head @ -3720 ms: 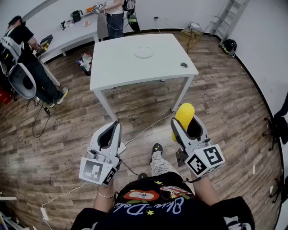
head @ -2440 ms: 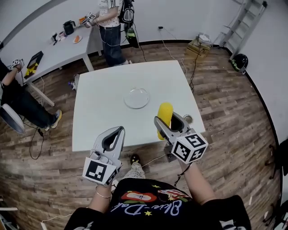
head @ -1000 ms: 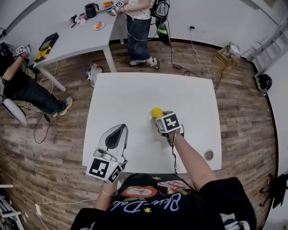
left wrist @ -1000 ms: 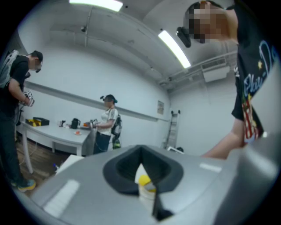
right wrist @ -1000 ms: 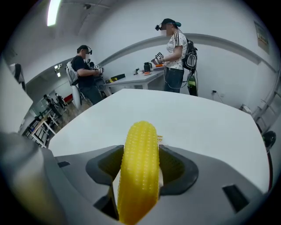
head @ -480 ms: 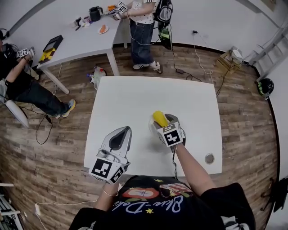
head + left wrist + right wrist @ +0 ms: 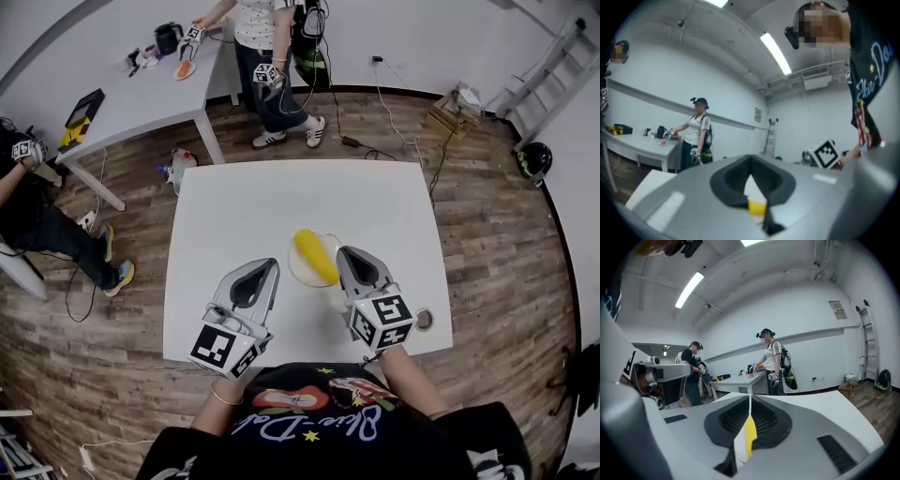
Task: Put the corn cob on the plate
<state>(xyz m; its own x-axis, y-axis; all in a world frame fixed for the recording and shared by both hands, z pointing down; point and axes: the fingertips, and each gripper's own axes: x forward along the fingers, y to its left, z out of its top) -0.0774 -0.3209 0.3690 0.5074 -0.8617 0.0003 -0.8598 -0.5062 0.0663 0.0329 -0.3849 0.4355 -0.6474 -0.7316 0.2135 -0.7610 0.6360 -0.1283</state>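
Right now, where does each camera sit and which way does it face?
Head view: on the person's head, steeply down at the corn cob on the plate; shows left gripper and right gripper.
Left gripper view: on that gripper, level along its shut jaws; the shirt shows at right.
Right gripper view: on that gripper, along its closing, empty jaws.
Shared: both gripper views show the standing person.

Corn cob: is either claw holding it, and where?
Nothing is held. The corn cob lies on the plate; the right claw is closing empty, the left claw shut, empty.
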